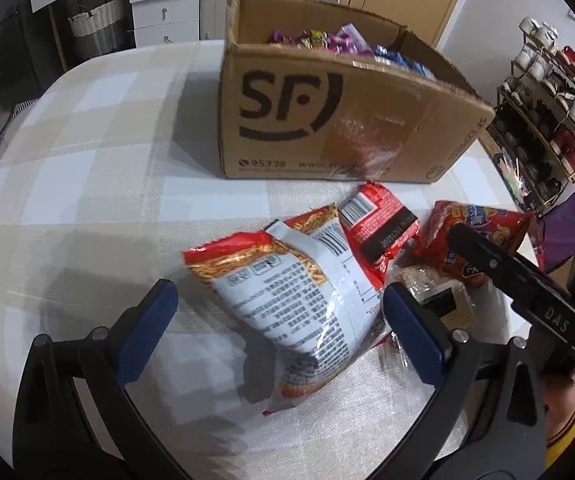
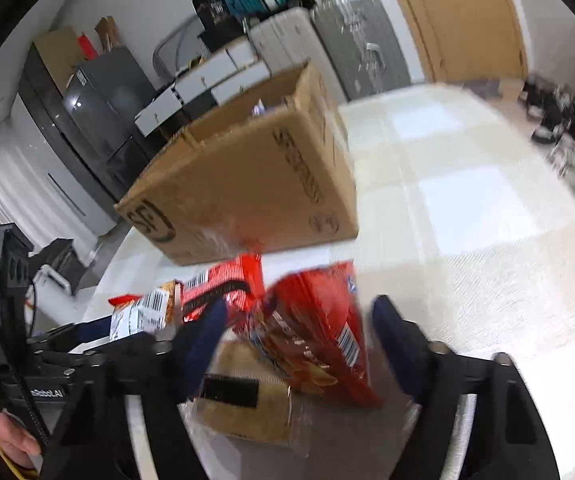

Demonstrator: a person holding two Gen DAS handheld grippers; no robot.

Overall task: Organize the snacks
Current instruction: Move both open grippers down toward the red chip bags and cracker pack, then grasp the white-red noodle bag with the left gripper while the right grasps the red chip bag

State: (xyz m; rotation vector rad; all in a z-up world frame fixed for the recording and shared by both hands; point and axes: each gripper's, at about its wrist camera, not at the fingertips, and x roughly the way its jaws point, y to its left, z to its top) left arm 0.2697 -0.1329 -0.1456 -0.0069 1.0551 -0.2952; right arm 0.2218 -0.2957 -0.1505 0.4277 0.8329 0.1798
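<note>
1. The left gripper (image 1: 279, 320) stands wide open around a white-backed noodle packet (image 1: 307, 292) on the checked tablecloth (image 1: 87, 184), pads clear of it.
2. Behind, a cardboard box (image 1: 327, 120) holds purple and blue snacks.
3. The right gripper (image 2: 295, 340), jaws partly open, brackets a red biscuit bag (image 2: 319, 336); no pad visibly touches it.

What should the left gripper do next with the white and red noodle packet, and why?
Probably close the left gripper on the noodle packet. The packet already lies between its open blue pads, which do not seem to press it yet, and the cardboard box with other snacks stands just beyond.
</note>
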